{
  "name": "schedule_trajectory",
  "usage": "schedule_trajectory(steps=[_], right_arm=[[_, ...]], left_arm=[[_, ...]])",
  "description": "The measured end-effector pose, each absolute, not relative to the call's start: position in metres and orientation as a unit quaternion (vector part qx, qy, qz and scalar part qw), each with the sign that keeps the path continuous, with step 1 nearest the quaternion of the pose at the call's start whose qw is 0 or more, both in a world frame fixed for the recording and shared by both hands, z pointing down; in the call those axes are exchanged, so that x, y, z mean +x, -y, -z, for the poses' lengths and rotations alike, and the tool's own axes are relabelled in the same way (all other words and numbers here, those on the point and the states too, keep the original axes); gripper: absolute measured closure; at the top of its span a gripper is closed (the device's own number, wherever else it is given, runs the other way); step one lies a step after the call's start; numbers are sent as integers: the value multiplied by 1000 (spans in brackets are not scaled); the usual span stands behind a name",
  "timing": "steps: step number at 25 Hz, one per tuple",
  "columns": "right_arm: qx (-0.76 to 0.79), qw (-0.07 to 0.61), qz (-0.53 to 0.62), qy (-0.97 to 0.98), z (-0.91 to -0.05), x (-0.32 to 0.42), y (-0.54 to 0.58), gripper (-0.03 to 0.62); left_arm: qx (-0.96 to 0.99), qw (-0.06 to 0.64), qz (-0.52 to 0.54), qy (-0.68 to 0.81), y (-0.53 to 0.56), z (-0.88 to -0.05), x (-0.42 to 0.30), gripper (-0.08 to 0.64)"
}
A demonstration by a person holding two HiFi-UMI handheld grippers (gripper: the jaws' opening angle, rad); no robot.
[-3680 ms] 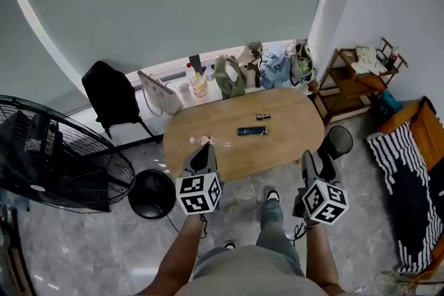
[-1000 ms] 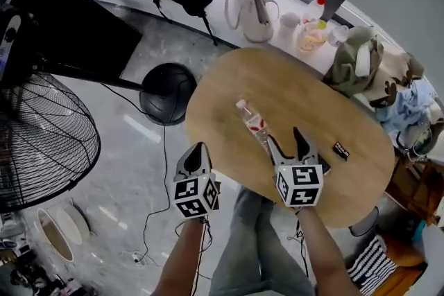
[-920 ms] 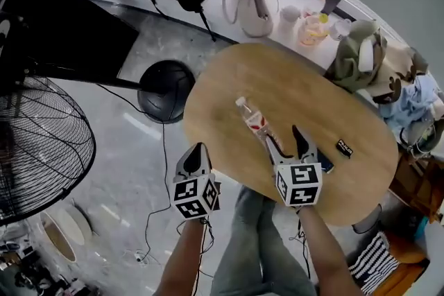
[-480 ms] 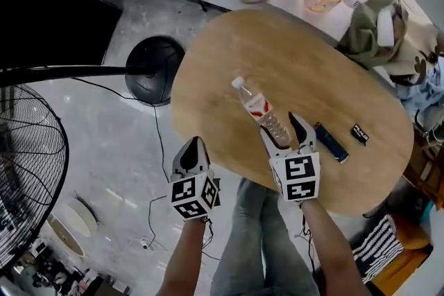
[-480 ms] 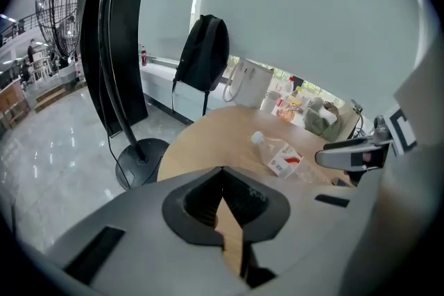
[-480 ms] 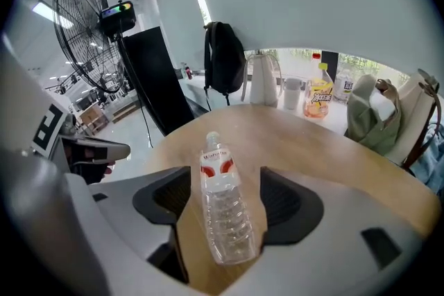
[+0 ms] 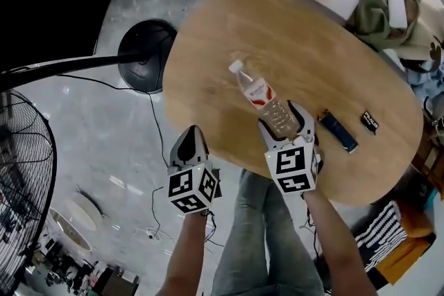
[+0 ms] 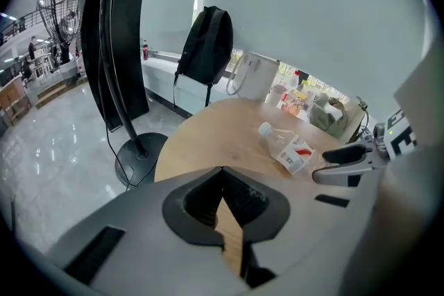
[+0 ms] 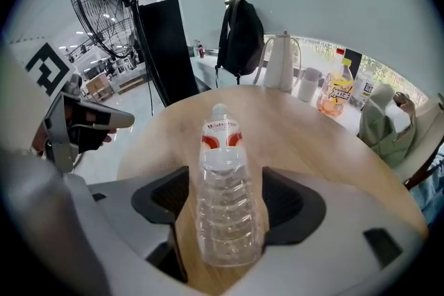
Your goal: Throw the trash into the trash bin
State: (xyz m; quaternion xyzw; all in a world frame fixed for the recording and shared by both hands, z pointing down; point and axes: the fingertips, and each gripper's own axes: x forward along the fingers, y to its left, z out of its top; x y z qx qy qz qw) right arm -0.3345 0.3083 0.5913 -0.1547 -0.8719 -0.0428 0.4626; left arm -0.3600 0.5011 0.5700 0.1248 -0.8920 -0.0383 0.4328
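Starting with the head view: holding the right gripper [image 7: 281, 118] over the near edge of the oval wooden table [image 7: 229, 17] and straddling the bottom end of the clear plastic bottle [image 7: 258, 92] with it. Leaving that bottle lying on its side on the tabletop, white cap pointing away to the upper left, red label near the neck. Having just been spreading those jaws wider, with the bottle between them but not pinched. Keeping the left gripper [image 7: 189, 138] off the table's edge, above the grey floor [image 7: 104, 142], tips pressed together on nothing. Noting a dark blue oblong [image 7: 338, 129] and a small black item [image 7: 370, 122] lying just right of the right gripper.

Switching to the left gripper view: showing two dark tips meeting in a point, only a sliver of tabletop behind them. Catching the bottle well ahead and to the right, apart from this gripper, next to the right gripper's grey fingers. Also taking in a black backpack [image 8: 208, 45] and a round black stand base [image 8: 139, 149] on the floor.

Moving to the right gripper view: looking straight along the bottle, lying lengthwise between the spread pads, ribbed base nearest, cap farthest. Seeing a strip of wood between bottle and left pad, the right pad just beside it, so not squeezing it
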Motion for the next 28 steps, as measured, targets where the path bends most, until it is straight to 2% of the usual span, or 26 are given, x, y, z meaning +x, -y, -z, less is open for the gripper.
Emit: schedule_trajectory(steps=[12,28], right_arm=[[-170,481,60,858,-610,-331,-311,259],[-181,465,89,862,-603,-332,-306,304]], left_arm=[[127,437,31,890,-501,-579,-365,546],[162,429,21,888,-477,-575,-374,547]])
